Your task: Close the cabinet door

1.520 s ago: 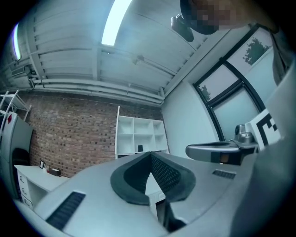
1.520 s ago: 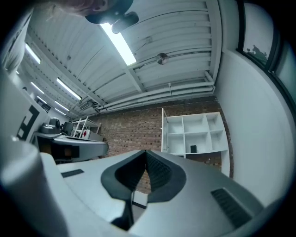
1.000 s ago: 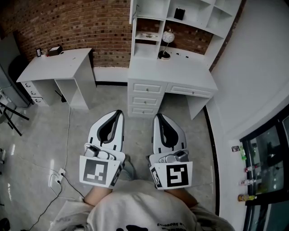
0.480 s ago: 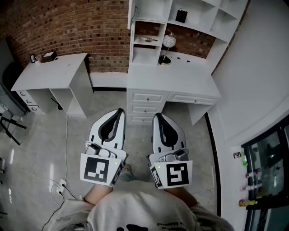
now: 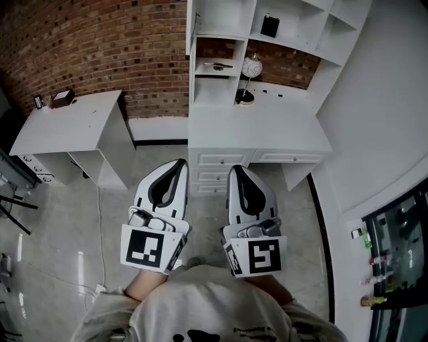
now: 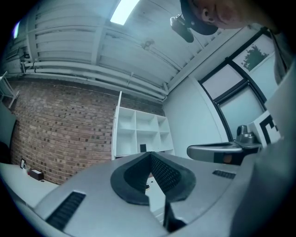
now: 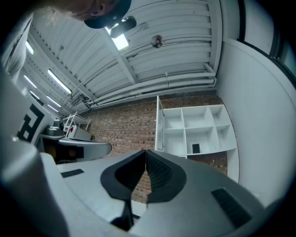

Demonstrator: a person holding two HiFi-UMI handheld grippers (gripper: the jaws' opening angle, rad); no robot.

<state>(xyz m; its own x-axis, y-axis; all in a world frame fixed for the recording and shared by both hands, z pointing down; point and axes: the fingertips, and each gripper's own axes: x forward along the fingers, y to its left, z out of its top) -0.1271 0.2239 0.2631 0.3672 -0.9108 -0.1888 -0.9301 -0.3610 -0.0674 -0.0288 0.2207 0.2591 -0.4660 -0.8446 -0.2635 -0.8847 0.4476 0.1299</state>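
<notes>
Head view only: left claw (image 5: pixel 178 162) and right claw (image 5: pixel 234 168) side by side over the grey floor (image 5: pixel 67 227). Gripper views only: ribbed ceiling and a strip light (image 7: pixel 121 41).

Both claws clenched, pads meeting, gripping nothing and well apart from the furniture.

- 12 o'clock: white drawer bench (image 5: pixel 267 127), standing between the claws and the shelf unit (image 5: pixel 294 20).
- 10 o'clock: side bench (image 5: pixel 67 123).
- Cabinet door (image 5: pixel 190 27): swung open, edge-on, on the shelf unit's left edge above the drawer bench.
- Behind it all: brick wall (image 5: pixel 100 47).
</notes>
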